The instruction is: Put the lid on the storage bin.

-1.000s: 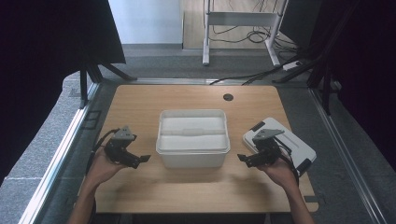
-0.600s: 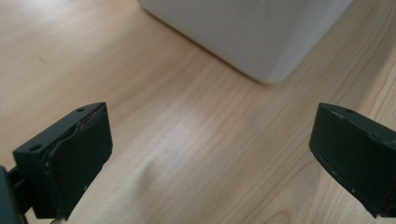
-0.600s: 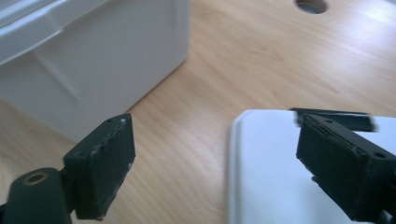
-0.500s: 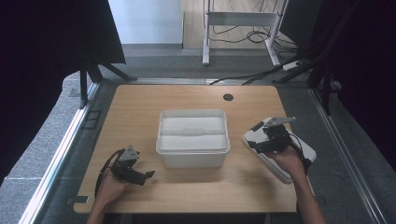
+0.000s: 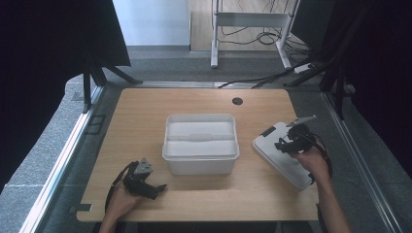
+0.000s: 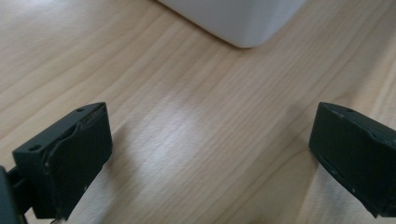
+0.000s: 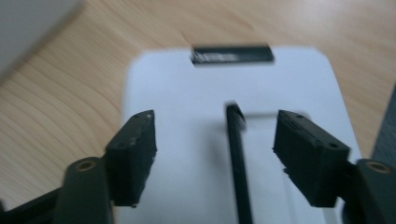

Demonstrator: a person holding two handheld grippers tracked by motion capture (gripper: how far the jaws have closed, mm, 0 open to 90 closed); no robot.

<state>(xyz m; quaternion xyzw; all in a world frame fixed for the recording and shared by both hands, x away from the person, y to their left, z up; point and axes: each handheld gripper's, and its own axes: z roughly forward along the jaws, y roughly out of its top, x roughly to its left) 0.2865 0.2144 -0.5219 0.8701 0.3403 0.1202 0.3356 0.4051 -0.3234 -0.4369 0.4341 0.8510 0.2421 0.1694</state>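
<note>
The white lid [image 5: 284,158] is lying flat on the right part of the wooden bench [image 5: 194,104], just beside the white plastic container [image 5: 201,143] and apart from it, turned at an angle to the bench edge. The right tongs [image 5: 282,144] are being held over the lid's upper half by the person's right hand [image 5: 313,162]. In the right gripper view the lid [image 7: 187,93] is being straddled by the two black jaws, which have just been closing and are standing at a middling width; a thin black upright ridge [image 7: 237,154], possibly the lid's handle seen edge-on though the blur is leaving this uncertain, is lying between them without being pressed by either pad. A dark slot [image 7: 232,53] is being shown at the lid's far end.

The container is sitting open at the bench's middle, its long side facing the person. The left tongs [image 5: 154,188] are being held low at the near left corner of the bench by the left hand [image 5: 121,204], well apart from the lid. In the left gripper view their jaws are spread wide over bare wood, with nothing between them, and a corner of the container [image 6: 243,21] is being seen beyond.
</note>
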